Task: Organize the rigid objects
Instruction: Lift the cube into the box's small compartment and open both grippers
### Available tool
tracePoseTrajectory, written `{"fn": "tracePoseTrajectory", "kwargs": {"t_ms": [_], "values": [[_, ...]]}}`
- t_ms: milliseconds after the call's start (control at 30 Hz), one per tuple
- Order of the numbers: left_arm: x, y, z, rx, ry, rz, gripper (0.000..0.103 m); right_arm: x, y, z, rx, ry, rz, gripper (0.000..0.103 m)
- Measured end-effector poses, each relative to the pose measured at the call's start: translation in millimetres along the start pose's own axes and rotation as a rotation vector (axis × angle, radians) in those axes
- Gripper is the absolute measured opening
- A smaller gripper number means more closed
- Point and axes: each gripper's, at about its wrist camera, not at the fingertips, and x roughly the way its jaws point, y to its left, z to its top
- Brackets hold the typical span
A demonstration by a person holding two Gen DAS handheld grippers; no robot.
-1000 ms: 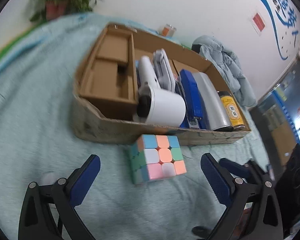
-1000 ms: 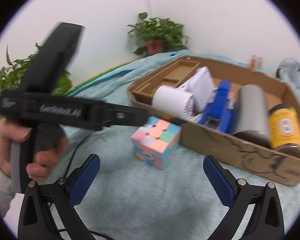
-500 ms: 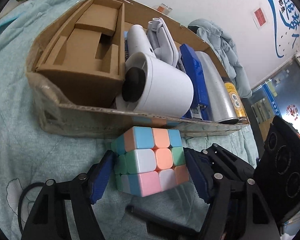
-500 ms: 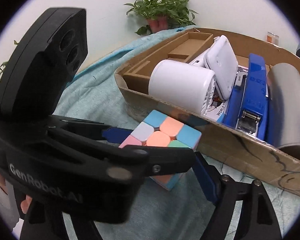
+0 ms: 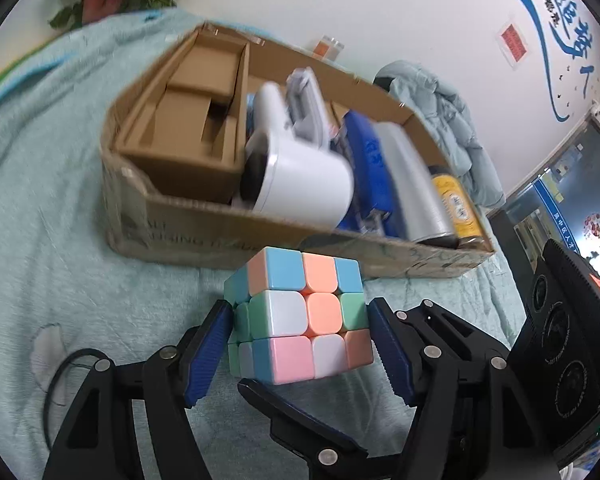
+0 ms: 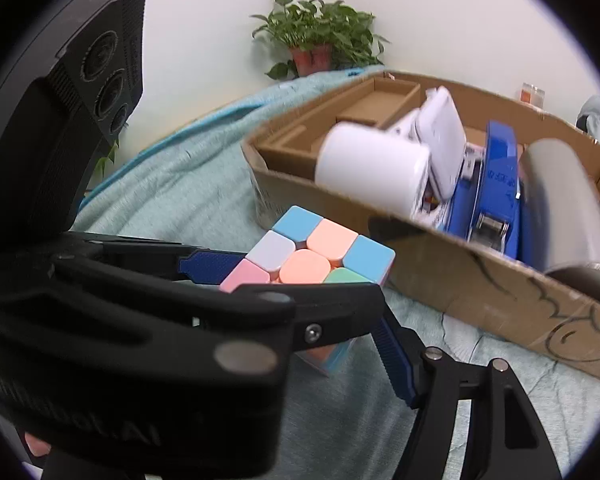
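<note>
Right now the left gripper point(image 5: 300, 344) has its two blue-padded fingers point(image 5: 208, 354) pressed against opposite sides of the pastel puzzle cube point(image 5: 300, 316), one pad at the cube's 9 o'clock face and the other at its 3 o'clock face. The cube sits level between them, its pink, white and peach bottom row facing the left wrist camera. Whether its underside touches the teal blanket point(image 5: 40, 200) cannot be told from either view.

From the right wrist camera, the same cube point(image 6: 312, 256) shows at centre, with the left gripper's black body crossing in front of it from 9 o'clock. Of the right gripper point(image 6: 396, 356) only one blue finger point(image 6: 392, 354) is visible, low at about 5 o'clock of the cube and apart from it; the other is hidden behind the left tool, so how wide it stands cannot be told.

At 12 o'clock of the cube in the left wrist view lies the cardboard box point(image 5: 204, 232), its near wall just beyond the cube. Inside it, from 9 toward 3 o'clock, lie a brown cardboard insert point(image 5: 188, 120), a white cylindrical device point(image 5: 304, 184), a blue stapler point(image 5: 370, 164), a silver cylinder point(image 5: 416, 184) and a yellow-labelled jar point(image 5: 454, 204). A potted plant point(image 6: 320, 40) stands by the wall beyond the box.
</note>
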Motion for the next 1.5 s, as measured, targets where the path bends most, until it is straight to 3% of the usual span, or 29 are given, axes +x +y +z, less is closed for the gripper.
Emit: {"fn": "tracePoseTrajectory", "kwargs": {"t_ms": [233, 467, 767, 1067, 1133, 1300, 1333, 1400, 1433, 1500], "values": [[-61.4, -24.3, 24.5, 0.036, -0.154, 0.003, 0.067, -38.9, 17.5, 35.2, -0.091, -0.129, -0.024, 0.069], [-96.8, -16.5, 85.7, 0.046, -0.220, -0.001, 0.067, -44.4, 34.5, 93.6, -0.187, -0.203, -0.073, 0.069], [-67.4, 33.0, 180.3, 0.024, -0.122, 0.030, 0.067, 11.3, 13.6, 162.5, -0.188, -0.111, -0.029, 0.069], [-5.5, 65.2, 190.7, -0.004, -0.009, 0.044, 0.067, 59.7, -13.8, 158.7, -0.027, -0.001, 0.012, 0.069], [-10.2, 63.1, 186.4, -0.006, -0.055, 0.096, 0.068, 57.9, -16.0, 154.1, -0.008, 0.011, 0.008, 0.069], [-49.1, 39.5, 157.4, 0.078, -0.203, 0.192, 0.085, 17.3, -20.4, 130.7, 0.018, -0.051, -0.070, 0.078], [-60.1, 31.4, 145.9, 0.111, -0.253, 0.231, 0.088, 0.0, -20.2, 121.4, 0.023, -0.081, -0.093, 0.079], [-79.2, 15.2, 121.7, 0.154, -0.368, 0.324, 0.103, -28.1, -21.7, 104.1, 0.040, -0.140, -0.163, 0.081], [-88.4, 5.9, 105.8, 0.172, -0.439, 0.369, 0.102, -47.0, -22.2, 89.3, 0.051, -0.188, -0.215, 0.081], [-96.7, -11.3, 74.4, 0.218, -0.522, 0.384, 0.103, -73.5, -25.7, 60.7, 0.062, -0.288, -0.315, 0.085]]}}
